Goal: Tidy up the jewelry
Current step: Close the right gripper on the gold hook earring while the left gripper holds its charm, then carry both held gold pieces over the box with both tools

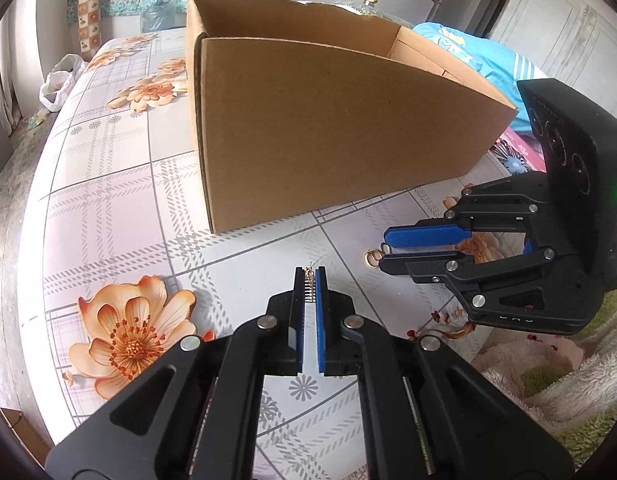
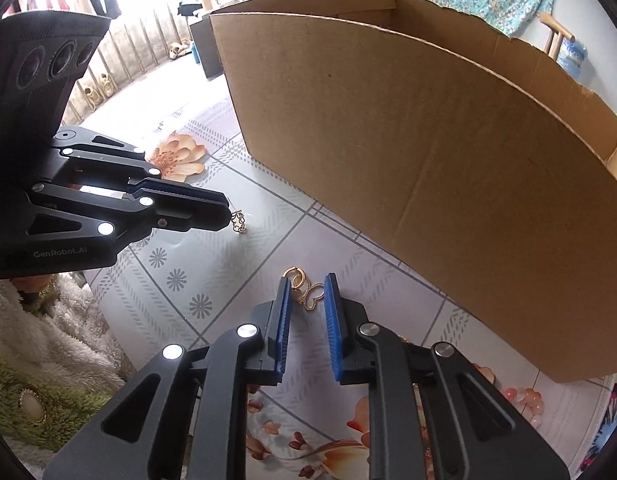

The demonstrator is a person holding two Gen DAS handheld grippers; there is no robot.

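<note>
My left gripper [image 1: 309, 276] is shut on a small gold filigree earring [image 1: 309, 286], which sits upright between its blue pads just above the floral tablecloth. In the right wrist view the same left gripper [image 2: 227, 216] shows that earring [image 2: 239, 222] sticking out at its tip. Low over the table, my right gripper [image 2: 306, 280] has a gold cluster of rings and a heart [image 2: 307, 290] between its pads, which touch it on both sides. From the left wrist view, the right gripper [image 1: 383, 254] has gold rings [image 1: 372, 258] at its fingertips. An open cardboard box [image 1: 328, 120] stands just behind both grippers.
The box wall [image 2: 428, 180] fills the far side of the table [image 1: 108, 200]. A fluffy white and green blanket [image 2: 48, 340] with an oval brooch [image 2: 30, 406] lies at the table's near edge. Pink beads [image 2: 524, 398] lie at the right; a plastic bag [image 1: 62, 80] sits far left.
</note>
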